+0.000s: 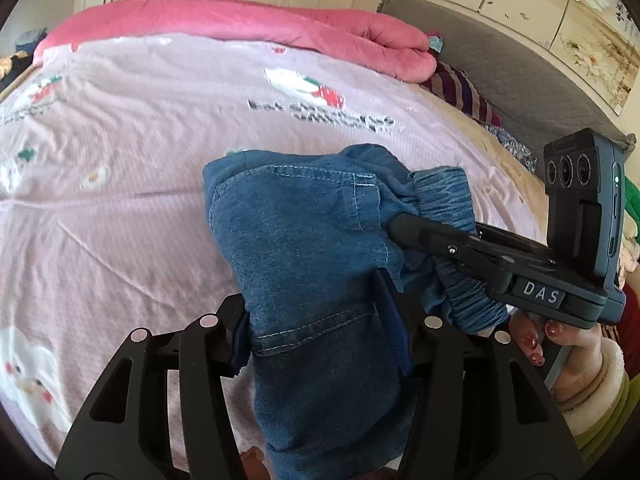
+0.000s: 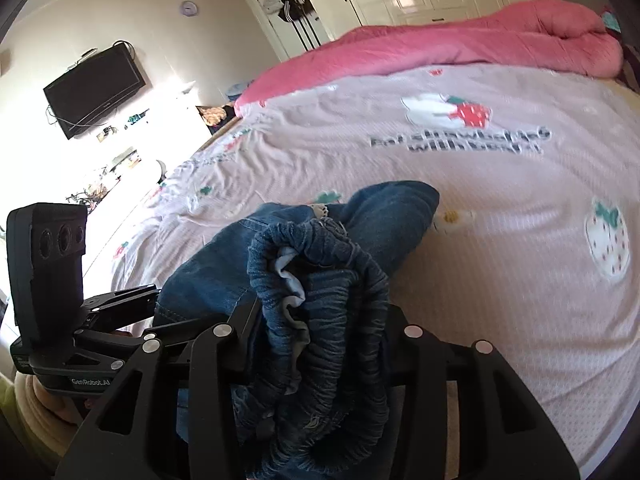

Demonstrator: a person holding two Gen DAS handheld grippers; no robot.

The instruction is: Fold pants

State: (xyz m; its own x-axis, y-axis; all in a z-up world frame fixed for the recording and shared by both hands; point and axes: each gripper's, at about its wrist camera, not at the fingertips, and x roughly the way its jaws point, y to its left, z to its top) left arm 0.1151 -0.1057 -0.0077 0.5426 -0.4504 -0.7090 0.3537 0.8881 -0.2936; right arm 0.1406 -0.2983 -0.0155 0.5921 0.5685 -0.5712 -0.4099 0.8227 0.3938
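Both grippers pinch the denim pants (image 1: 304, 240) above the bed (image 1: 120, 140): left gripper (image 1: 316, 320) fingers clamp a hanging leg panel, right gripper (image 2: 320, 344) fingers clamp the elastic waistband (image 2: 340, 280), close alongside.

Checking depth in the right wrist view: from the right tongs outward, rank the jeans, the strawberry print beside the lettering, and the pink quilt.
1. jeans, clamped in the right tongs
2. strawberry print, mid-bed
3. pink quilt, far edge
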